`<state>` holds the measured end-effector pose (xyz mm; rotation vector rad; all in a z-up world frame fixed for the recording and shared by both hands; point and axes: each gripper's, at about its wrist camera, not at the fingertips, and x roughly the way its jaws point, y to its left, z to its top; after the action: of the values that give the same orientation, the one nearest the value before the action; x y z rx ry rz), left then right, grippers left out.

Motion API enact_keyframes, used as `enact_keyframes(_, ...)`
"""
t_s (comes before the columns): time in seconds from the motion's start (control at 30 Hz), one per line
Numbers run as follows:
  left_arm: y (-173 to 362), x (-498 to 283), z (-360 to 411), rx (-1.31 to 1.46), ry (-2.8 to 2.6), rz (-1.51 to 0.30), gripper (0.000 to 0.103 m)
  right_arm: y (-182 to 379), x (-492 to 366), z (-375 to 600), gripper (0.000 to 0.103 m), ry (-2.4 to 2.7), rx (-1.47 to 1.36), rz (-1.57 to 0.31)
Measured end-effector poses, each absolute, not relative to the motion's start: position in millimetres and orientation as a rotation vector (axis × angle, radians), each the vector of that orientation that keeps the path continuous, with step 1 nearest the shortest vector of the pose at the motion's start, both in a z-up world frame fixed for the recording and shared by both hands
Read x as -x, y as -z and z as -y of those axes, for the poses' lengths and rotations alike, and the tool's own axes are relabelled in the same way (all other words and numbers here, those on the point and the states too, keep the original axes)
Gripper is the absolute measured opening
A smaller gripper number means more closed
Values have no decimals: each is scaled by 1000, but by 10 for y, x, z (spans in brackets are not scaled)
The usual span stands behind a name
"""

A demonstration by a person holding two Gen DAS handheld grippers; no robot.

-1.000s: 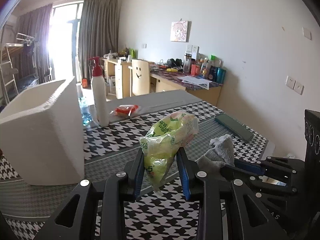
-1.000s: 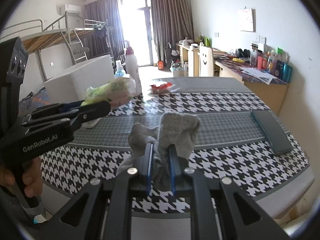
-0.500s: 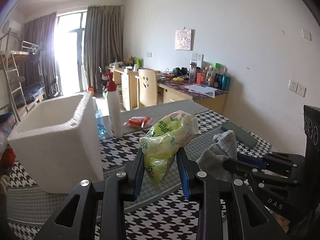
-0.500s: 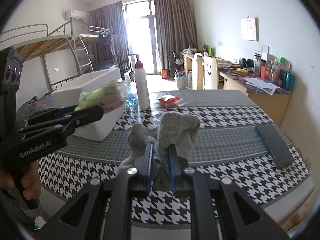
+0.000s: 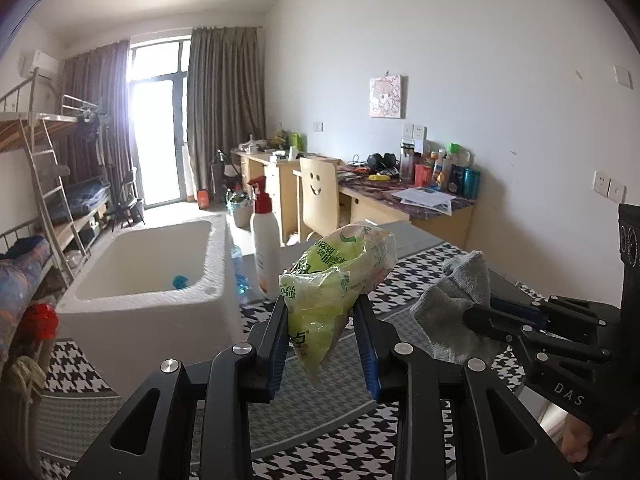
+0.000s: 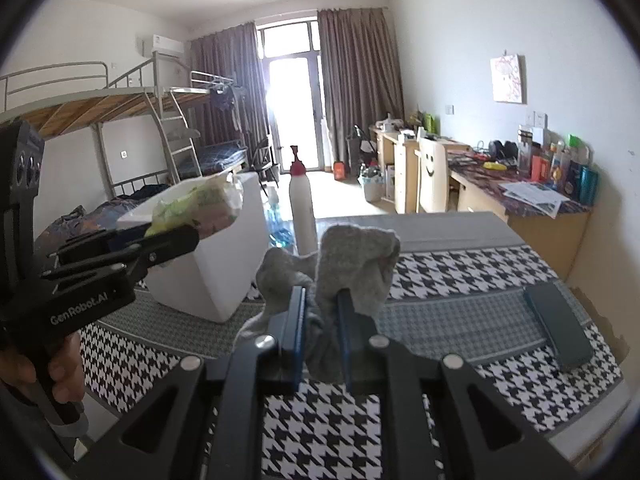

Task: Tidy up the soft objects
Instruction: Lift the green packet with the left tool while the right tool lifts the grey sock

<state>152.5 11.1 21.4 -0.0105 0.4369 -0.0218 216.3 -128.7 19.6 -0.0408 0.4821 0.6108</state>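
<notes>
both grippers are loaded and up off the table, left gripper (image 5: 324, 320) squeezing the green tissue pack (image 5: 338, 280), right gripper (image 6: 320, 312) pinching the gray sock (image 6: 352, 260), probably headed for the white foam box (image 5: 152, 300)

Soft, shiny and rough things in front of you

Your left gripper (image 5: 323, 326) is matt black plastic with blue pads, and it pinches a thin, crinkly, shiny green plastic bag (image 5: 334, 280). Your right gripper (image 6: 321, 312) squeezes a fuzzy grey cloth (image 6: 352, 264). The white box (image 5: 140, 284) looks like rough, grainy foam. The tablecloth (image 6: 460, 276) is matt woven cloth. The white bottle (image 5: 266, 252) is smooth plastic.
</notes>
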Motion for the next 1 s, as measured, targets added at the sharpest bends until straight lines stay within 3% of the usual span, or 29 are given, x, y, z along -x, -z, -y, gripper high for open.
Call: enact_keyframes(1.0, -529, -1665, -550, 18, -119, -357, 33, -563, -2393, 888, 18, -703, 26, -400)
